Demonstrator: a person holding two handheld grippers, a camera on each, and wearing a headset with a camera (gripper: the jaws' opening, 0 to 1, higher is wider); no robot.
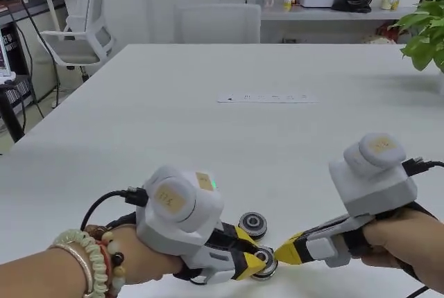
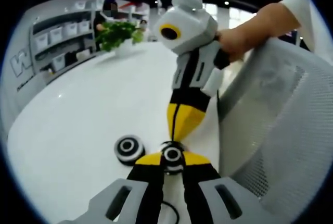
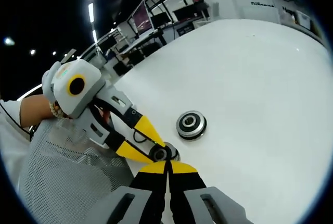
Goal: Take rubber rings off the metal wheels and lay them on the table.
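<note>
**Two hand-held tongs meeting at one wheel, near edge of the white worktop (image 1: 208,125).**

**Left tongs (image 2: 173,159).** The left hand (image 1: 128,256) (bead bracelets (image 1: 87,262) at the wrist) holds them low and almost level. The forearm enters from the lower left and the jaws point toward the person's right. The yellow-tipped jaws close from two sides on the rim of the clamped wheel (image 3: 160,154). This wheel sits just above or on the worktop, and contact cannot be judged.

**Right tongs (image 3: 167,164).** The right hand (image 1: 401,239) grips them from the lower right. They are angled slightly downward and point left, straight at the left tongs. The jaws are pressed together with no gap visible between them. The yellow tips reach the rim of the clamped wheel on the side facing the right hand. Whether any rubber is caught between the tips cannot be told.

**Second wheel (image 1: 253,224).** It lies flat on the worktop just beyond the clamped wheel, apart from both tongs. Its dark outer band (image 3: 178,125) is in place around the metal.

**Surroundings.** A thin paper strip (image 1: 267,98) lies near the middle of the worktop, well apart from the wheels. A leafy plant (image 1: 424,31) stands at the far right and an office chair (image 1: 83,28) at the far left. In the gripper views a grey mesh backrest (image 2: 281,130) sits close beside the near edge.
</note>
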